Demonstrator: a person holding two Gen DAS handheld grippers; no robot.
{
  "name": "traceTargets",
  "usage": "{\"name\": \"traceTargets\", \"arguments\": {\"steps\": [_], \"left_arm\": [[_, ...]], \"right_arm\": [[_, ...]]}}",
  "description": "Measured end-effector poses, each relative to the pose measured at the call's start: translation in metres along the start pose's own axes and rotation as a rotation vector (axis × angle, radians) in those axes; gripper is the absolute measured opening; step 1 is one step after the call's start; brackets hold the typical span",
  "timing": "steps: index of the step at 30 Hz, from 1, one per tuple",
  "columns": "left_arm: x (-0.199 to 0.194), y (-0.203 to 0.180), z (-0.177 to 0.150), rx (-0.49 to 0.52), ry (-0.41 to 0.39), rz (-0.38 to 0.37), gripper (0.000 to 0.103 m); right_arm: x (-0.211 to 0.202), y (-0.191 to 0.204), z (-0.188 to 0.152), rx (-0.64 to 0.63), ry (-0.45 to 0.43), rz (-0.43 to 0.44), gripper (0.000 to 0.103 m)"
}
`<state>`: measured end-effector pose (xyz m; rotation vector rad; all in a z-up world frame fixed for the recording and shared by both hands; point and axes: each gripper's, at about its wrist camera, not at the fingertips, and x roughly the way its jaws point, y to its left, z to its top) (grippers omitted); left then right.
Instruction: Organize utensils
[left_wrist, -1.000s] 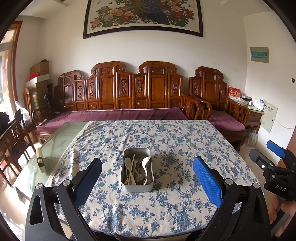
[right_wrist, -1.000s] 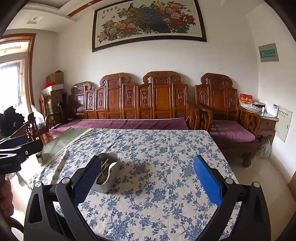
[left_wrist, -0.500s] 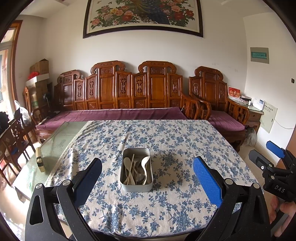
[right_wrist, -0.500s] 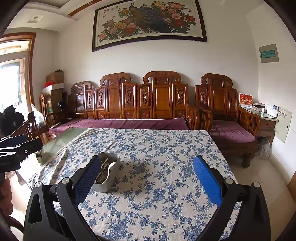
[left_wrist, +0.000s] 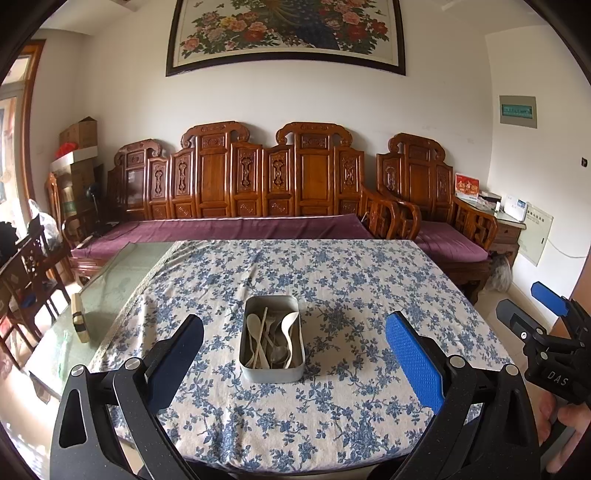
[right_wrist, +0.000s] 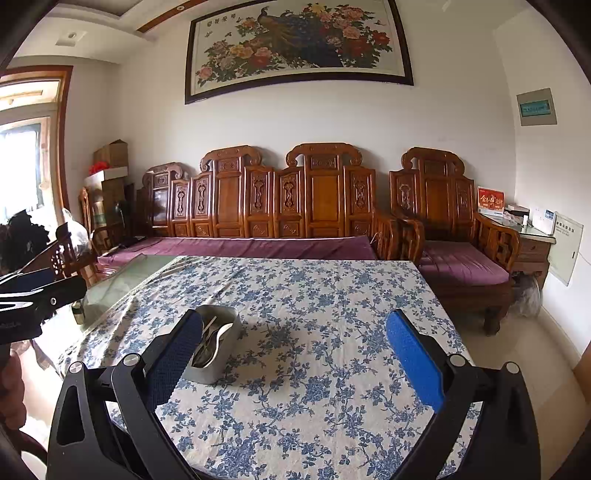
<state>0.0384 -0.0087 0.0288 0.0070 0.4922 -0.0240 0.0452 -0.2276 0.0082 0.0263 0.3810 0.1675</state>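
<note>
A grey metal tin (left_wrist: 272, 369) stands on the floral tablecloth (left_wrist: 332, 277), holding several pale spoons (left_wrist: 288, 325) and other utensils. My left gripper (left_wrist: 295, 354) is open, hovering near the table's front edge with the tin between and beyond its blue pads. In the right wrist view the tin (right_wrist: 216, 354) sits just behind the left finger (right_wrist: 177, 354) of my right gripper (right_wrist: 295, 354), which is open and empty. The right gripper (left_wrist: 546, 317) also shows at the right edge of the left wrist view, held by a hand.
A carved wooden bench (left_wrist: 258, 184) with purple cushions runs behind the table. Bare glass tabletop (left_wrist: 122, 273) lies left of the cloth with a small block (left_wrist: 79, 321) on it. Wooden chairs (left_wrist: 29, 273) stand at far left, an armchair (right_wrist: 454, 236) at right.
Both views have shifted very slightly; the tin and utensils stay where they were and both grippers remain open.
</note>
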Motion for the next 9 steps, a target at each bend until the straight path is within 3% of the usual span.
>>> {"name": "traceTargets", "arguments": {"steps": [9], "left_arm": [[-0.0019,-0.0031,0.0014,0.002,-0.004,-0.002,0.095]], "right_arm": [[0.0,0.0,-0.0001,-0.001,0.0,-0.001,0.1]]}}
